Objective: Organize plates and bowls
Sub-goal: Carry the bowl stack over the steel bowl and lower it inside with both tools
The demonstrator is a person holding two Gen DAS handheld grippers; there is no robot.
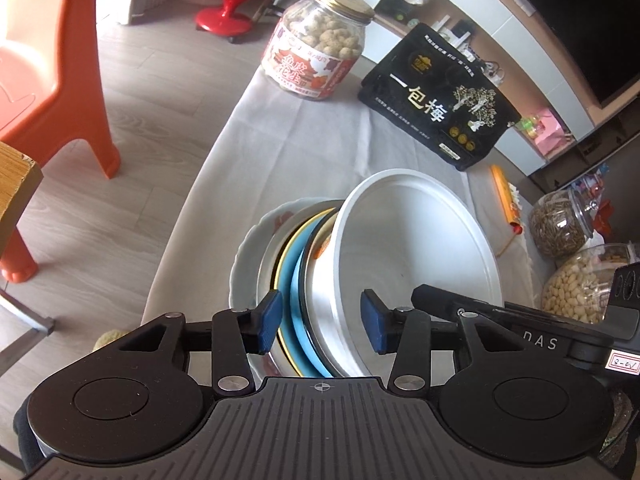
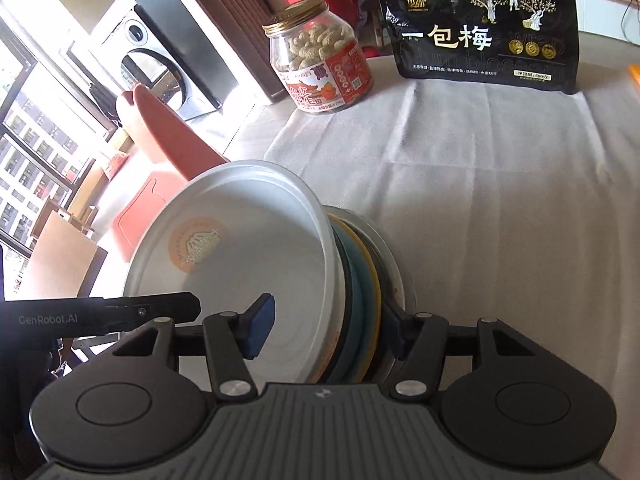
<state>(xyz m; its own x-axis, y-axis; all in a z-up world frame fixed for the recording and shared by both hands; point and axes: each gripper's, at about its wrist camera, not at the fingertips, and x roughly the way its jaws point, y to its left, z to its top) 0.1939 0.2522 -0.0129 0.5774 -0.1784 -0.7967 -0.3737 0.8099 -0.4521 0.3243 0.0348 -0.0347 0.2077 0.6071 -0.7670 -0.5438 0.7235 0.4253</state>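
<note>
On a surface [image 2: 500,200] covered with a pale cloth, a stack of dishes stands tilted on edge, held between two grippers. The stack holds a white bowl [image 1: 416,232], a blue plate [image 1: 298,292], a yellow-rimmed plate [image 1: 285,264], and a white scalloped plate [image 1: 250,252] at the outside.

The left gripper [image 1: 322,322] is spread around the near edge of the stack: one blue pad sits against the outer plates, the other lies inside the white bowl. Whether the pads press on the dishes cannot be told.

The right gripper [image 2: 328,330] straddles the same stack from the opposite side, one pad inside the white bowl [image 2: 240,248], the other behind the outermost plate. It too is spread wide, and firm contact cannot be told.

Farther back on the surface stand a glass jar of peanuts [image 1: 316,46] with a gold lid and a black snack bag [image 1: 436,100], near each other. An orange plastic chair [image 1: 52,64] stands on the floor beside the surface.
</note>
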